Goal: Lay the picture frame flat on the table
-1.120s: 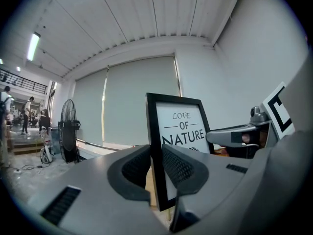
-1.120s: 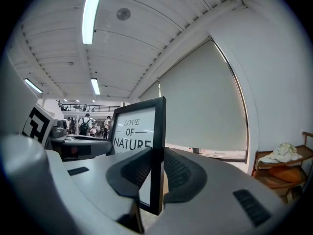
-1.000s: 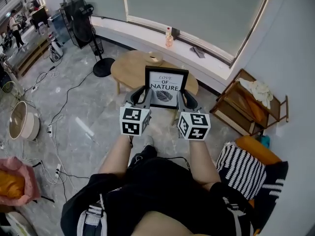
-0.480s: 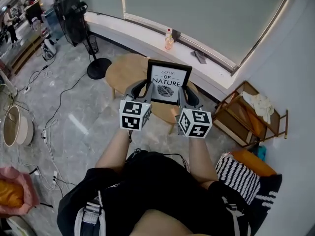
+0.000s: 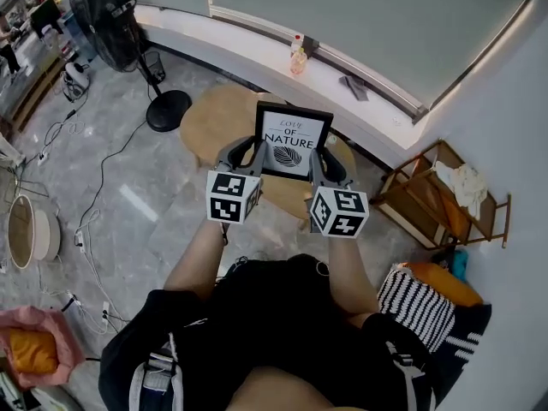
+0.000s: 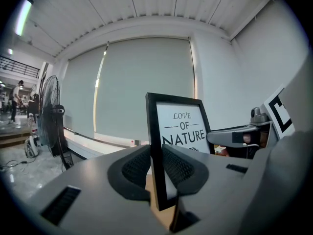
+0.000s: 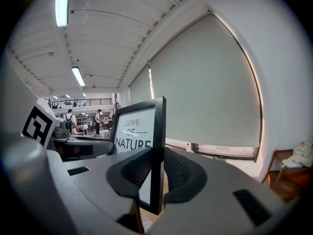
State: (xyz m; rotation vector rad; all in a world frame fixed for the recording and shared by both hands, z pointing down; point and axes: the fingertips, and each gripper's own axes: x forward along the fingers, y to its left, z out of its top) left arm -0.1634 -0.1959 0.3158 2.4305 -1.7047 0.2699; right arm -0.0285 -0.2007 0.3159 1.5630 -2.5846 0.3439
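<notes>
Grip status: you hold the picture frame (image 5: 292, 140) upright over the round wooden table (image 5: 212, 120), with its printed face turned toward you. Your left gripper (image 6: 157, 168) has its jaws closed on the frame's left edge, pads pressed on the black border. Your right gripper (image 7: 156, 173) clamps the right edge the same way. Both grips sit low on the frame, toward the table. A standing fan (image 5: 107, 15) is on the floor beyond the table's left side.
</notes>
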